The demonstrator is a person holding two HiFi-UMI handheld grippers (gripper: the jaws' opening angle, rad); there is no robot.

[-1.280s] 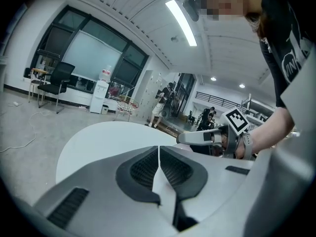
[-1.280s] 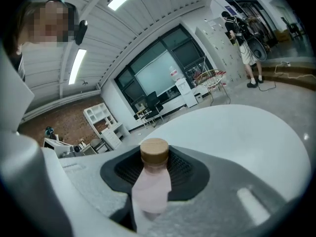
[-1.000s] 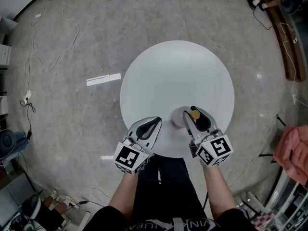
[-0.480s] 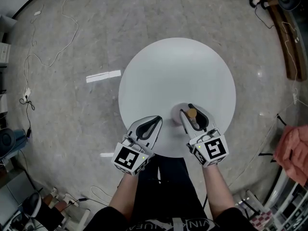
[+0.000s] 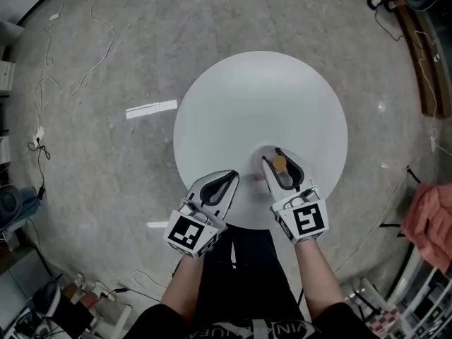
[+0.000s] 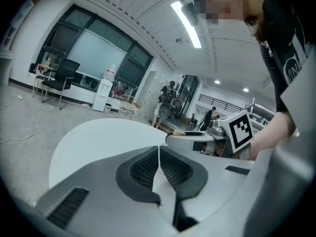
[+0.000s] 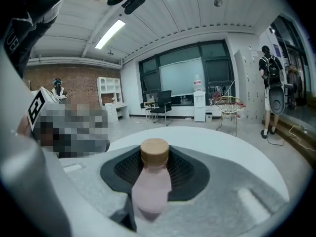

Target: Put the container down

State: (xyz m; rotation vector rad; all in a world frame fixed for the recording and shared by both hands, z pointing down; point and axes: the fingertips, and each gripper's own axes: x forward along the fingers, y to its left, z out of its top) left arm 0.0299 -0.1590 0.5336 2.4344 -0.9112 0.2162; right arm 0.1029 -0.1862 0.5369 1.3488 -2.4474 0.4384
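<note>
Right tool (image 5: 272, 157), partly open, clamps pink container (image 7: 149, 186).

The head view looks steeply down from high above the round tabletop (image 5: 258, 97), taking in its whole disc and the floor (image 5: 106, 154) around it. The left claw (image 5: 232, 177) and the right claw (image 5: 272, 157) each carry a camera low at the tabletop's near edge, facing across it, close behind its own jaws. All three views share the tabletop, and the left claw's view also catches the right claw.
</note>
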